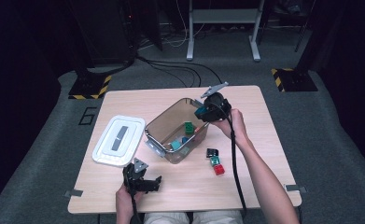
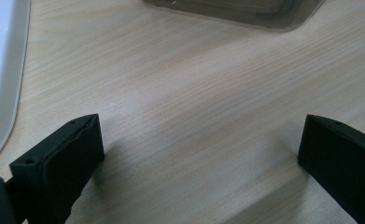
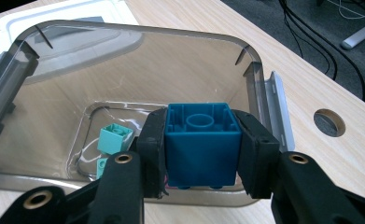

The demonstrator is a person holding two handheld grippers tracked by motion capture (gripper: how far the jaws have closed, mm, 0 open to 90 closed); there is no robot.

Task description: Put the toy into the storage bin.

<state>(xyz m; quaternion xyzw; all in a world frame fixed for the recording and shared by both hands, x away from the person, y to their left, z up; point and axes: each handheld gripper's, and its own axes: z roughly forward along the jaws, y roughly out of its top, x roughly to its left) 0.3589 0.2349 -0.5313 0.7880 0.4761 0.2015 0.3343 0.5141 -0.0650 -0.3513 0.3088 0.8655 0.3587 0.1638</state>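
Right gripper: jaws clamped on a blue block, one pad on each side wall; its hollow underside with a round tube faces the camera. The right gripper view places the block over the open mouth of the clear bin. On the bin floor below lies a mint-green block, with a smaller piece just beside it. The high view adds what that view lacks: the right gripper sits at the bin's far right rim, a dark green block stands inside, and three loose blocks, black, green and red, lie on the table just right of the bin.

Left gripper: jaws wide apart, nothing between them, bare wood beneath. The white lid shows at the left edge. In the high view the left gripper rests near the table's front edge, just below the lid.
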